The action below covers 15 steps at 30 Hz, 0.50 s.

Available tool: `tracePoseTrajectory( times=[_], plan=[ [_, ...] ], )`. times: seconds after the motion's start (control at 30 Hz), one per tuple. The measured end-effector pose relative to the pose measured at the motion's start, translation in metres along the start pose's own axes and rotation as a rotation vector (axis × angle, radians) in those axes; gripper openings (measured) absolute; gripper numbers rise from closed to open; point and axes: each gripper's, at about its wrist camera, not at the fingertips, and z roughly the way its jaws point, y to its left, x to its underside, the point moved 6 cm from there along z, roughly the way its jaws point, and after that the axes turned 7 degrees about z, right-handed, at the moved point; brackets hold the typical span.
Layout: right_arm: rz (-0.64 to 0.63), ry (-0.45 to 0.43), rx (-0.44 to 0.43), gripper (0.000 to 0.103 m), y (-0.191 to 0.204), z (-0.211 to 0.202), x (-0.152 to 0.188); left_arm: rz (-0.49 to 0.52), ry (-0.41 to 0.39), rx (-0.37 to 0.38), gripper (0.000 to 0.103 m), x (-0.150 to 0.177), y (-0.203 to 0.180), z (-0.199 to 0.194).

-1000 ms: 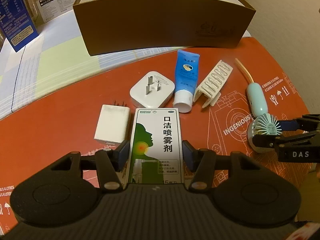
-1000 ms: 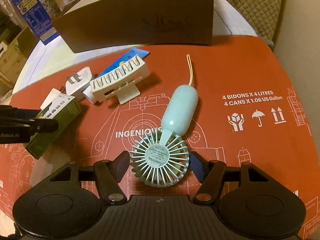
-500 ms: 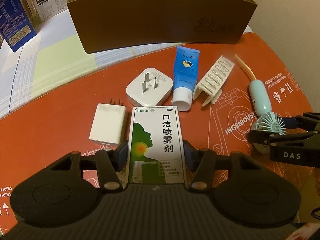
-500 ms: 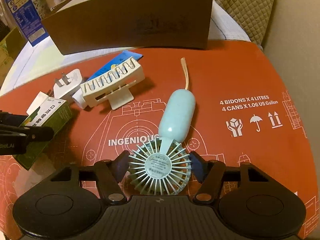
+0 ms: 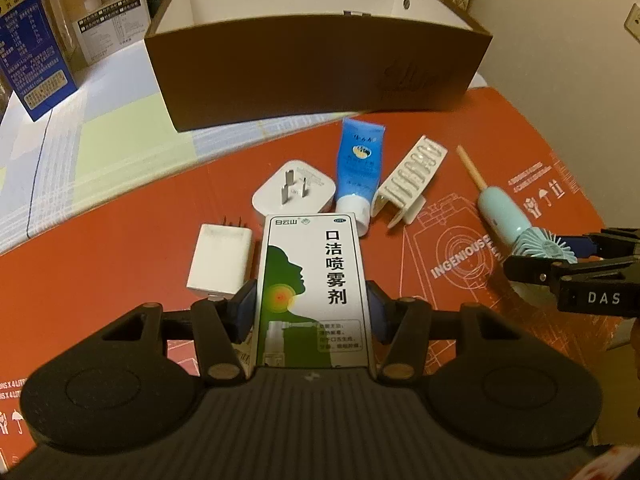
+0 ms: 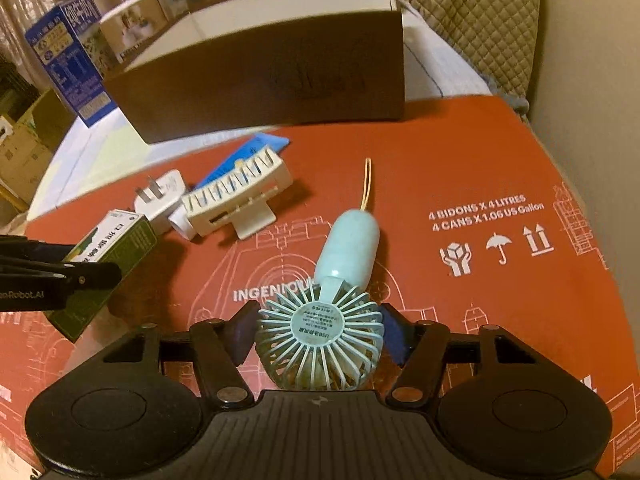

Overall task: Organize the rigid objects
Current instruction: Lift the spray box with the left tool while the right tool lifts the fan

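Observation:
My left gripper [image 5: 312, 312] is shut on a green and white spray box [image 5: 312, 280] and holds it above the red mat. My right gripper [image 6: 318, 334] is shut on the head of a pale blue hand fan [image 6: 320, 332], lifted off the mat, handle pointing away. The fan [image 5: 520, 232] and right gripper [image 5: 576, 272] show at the right of the left wrist view; the box [image 6: 108, 252] and left gripper [image 6: 60, 276] show at the left of the right wrist view. An open brown box [image 5: 316, 64] stands behind, also in the right wrist view [image 6: 272, 76].
On the red mat [image 5: 120, 248] lie a white charger [image 5: 220, 260], a white plug adapter [image 5: 294, 192], a blue tube [image 5: 358, 164] and a white slotted clip [image 5: 412, 180]. Printed cartons [image 5: 32, 40] stand at the far left. A quilted cushion [image 6: 472, 20] is behind right.
Both grippers have risen with their loads and moved toward the brown box. The fan's handle has come off the mat. The items on the mat have not moved.

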Motion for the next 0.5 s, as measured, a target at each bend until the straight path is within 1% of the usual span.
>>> tracePoseTrajectory(
  times=[0.3,0.5],
  plan=[
    [0.013,-0.045,-0.017,0.060,0.006,-0.015,-0.006,-0.006,-0.020,-0.002,0.051,-0.001,0.002,-0.012],
    [0.007,-0.090,-0.033,0.060,0.010,-0.032,-0.016,-0.002,-0.048,0.001,0.051,-0.005,0.003,-0.021]
  ],
)
